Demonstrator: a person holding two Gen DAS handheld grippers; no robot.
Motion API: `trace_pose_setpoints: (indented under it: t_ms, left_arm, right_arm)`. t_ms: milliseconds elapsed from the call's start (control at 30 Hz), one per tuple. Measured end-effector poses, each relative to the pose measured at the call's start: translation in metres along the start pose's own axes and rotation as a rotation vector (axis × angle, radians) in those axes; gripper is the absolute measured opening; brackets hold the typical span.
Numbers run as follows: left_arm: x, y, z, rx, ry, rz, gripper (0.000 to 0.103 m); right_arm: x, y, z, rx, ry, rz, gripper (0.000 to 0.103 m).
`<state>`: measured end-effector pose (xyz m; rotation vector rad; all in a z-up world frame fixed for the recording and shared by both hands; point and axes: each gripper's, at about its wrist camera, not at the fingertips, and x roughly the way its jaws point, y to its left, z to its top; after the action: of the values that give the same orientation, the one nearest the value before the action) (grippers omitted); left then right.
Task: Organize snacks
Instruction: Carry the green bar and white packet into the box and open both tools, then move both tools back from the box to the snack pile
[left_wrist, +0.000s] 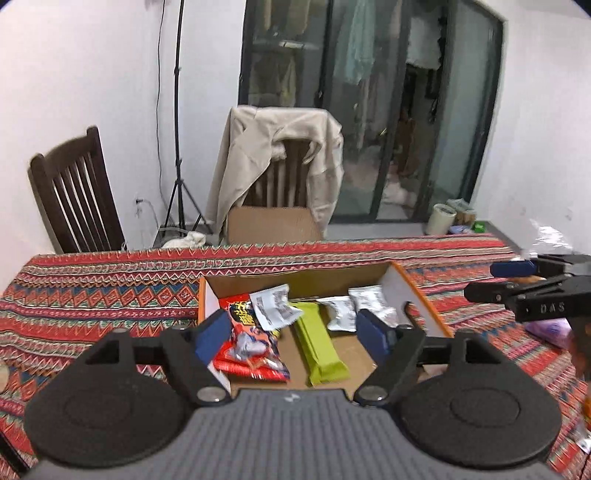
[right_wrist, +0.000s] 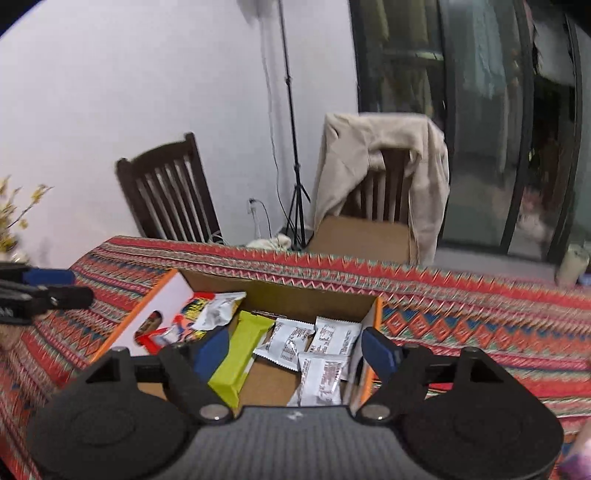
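An open cardboard box (left_wrist: 417, 295) with orange edges sits on the patterned tablecloth; it also shows in the right wrist view (right_wrist: 155, 299). Inside lie a red snack bag (left_wrist: 251, 343), a green bar (left_wrist: 319, 343) (right_wrist: 240, 350) and several white sachets (left_wrist: 340, 312) (right_wrist: 325, 354). My left gripper (left_wrist: 295, 332) is open and empty, hovering over the box's near side. My right gripper (right_wrist: 295, 350) is open and empty above the box; it shows at the right edge of the left wrist view (left_wrist: 517, 280). The left gripper's fingers (right_wrist: 48, 284) show at the left of the right wrist view.
A purple packet (left_wrist: 550, 328) lies on the cloth right of the box. Two dark wooden chairs (left_wrist: 74, 195) stand behind the table, one draped with a beige jacket (left_wrist: 277, 147). A cardboard box (left_wrist: 273, 221) sits on that chair. A light-stand tripod (left_wrist: 179, 147) stands by the wall.
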<state>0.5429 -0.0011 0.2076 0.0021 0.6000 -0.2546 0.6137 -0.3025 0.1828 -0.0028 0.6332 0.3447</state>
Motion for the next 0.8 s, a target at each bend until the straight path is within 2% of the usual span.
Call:
trace_pose_setpoints:
  t_ms: [100,133,200,333,467,600,700,800]
  left_arm:
    - [-0.049,-0.008,-0.022,0.032,-0.059,-0.008,0.096]
    - [-0.066,-0.010,-0.032,0.041,-0.086,-0.014,0.100]
    - [-0.093,-0.014,-0.054,0.057,-0.118,-0.022,0.101]
    - [-0.139,-0.031,-0.102,0.099,-0.170,-0.014,0.103]
    - [-0.163,-0.054,-0.148,0.160,-0.223,0.029,0.103]
    - [-0.173,-0.066,-0.196,0.113,-0.229,0.018,0.103]
    - [-0.174,-0.069,-0.229,0.036,-0.196,-0.012,0.103]
    - [-0.178,-0.066,-0.256,-0.013,-0.171,-0.003,0.103]
  right_arm:
    - [-0.042,0.006,-0.009,-0.034,-0.045,0.005,0.086]
    - [-0.057,0.007,-0.014,-0.039,-0.062,0.009,0.091]
    - [-0.087,0.006,-0.031,-0.039,-0.119,0.027,0.100]
    - [-0.141,0.009,-0.073,-0.047,-0.194,0.039,0.101]
    - [-0.183,0.023,-0.122,-0.090,-0.227,0.024,0.103]
    - [-0.210,0.043,-0.181,-0.135,-0.251,0.031,0.103]
    - [-0.223,0.060,-0.222,-0.152,-0.267,-0.005,0.103]
    - [-0.228,0.073,-0.259,-0.155,-0.284,-0.045,0.103]
